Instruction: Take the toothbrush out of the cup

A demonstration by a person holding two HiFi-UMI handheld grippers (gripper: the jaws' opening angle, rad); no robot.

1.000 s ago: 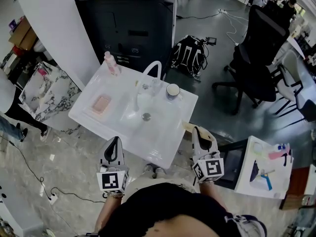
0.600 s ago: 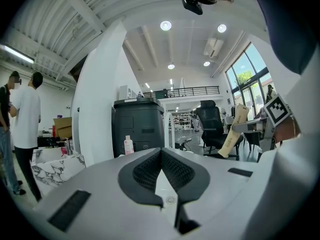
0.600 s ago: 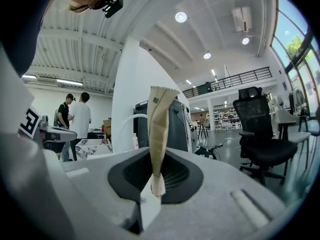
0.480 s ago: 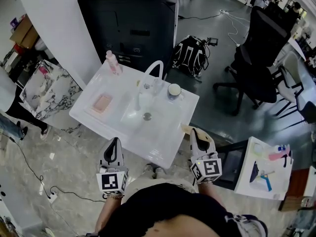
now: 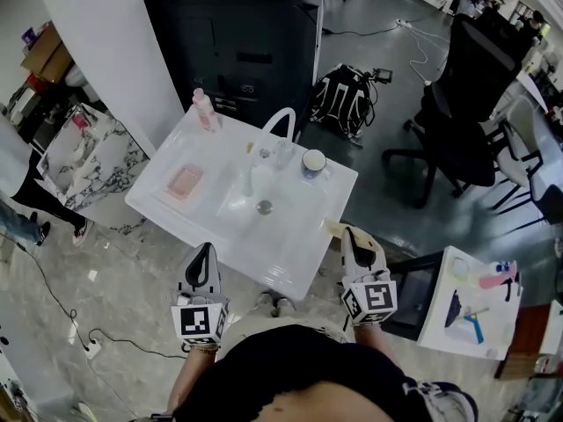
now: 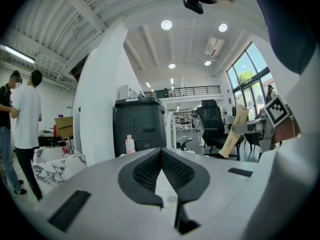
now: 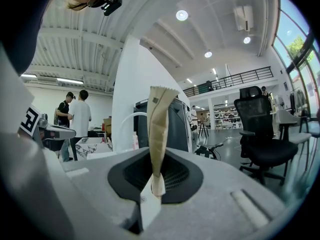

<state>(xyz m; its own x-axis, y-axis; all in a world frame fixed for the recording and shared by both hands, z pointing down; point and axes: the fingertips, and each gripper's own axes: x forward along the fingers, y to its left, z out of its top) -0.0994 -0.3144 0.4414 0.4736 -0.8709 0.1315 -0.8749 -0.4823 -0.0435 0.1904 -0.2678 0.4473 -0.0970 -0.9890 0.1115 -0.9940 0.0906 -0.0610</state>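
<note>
A cup (image 5: pixel 312 163) stands at the back right of the white sink unit (image 5: pixel 290 253), beside the arched white faucet (image 5: pixel 280 117); what it holds is too small to make out. My right gripper (image 5: pixel 352 233) hovers off the unit's front right corner, shut on a long beige paper sleeve (image 5: pixel 332 228). In the right gripper view the sleeve (image 7: pixel 159 129) stands upright from the closed jaws (image 7: pixel 156 176). My left gripper (image 5: pixel 204 251) stays at the front left edge, and its jaws (image 6: pixel 161 151) are shut with nothing in them. Both grippers are well short of the cup.
A pink bottle (image 5: pixel 205 111) and a pink soap dish (image 5: pixel 185 182) sit on the unit's left side. Behind it stands a black cabinet (image 5: pixel 237 33), with a backpack (image 5: pixel 345 95) and an office chair (image 5: pixel 466 104) to the right. A white side table (image 5: pixel 475 301) lies at the far right.
The head view has drifted slightly, so the sink unit sits a little further right. Both grippers keep their places and their jaws are unchanged.
</note>
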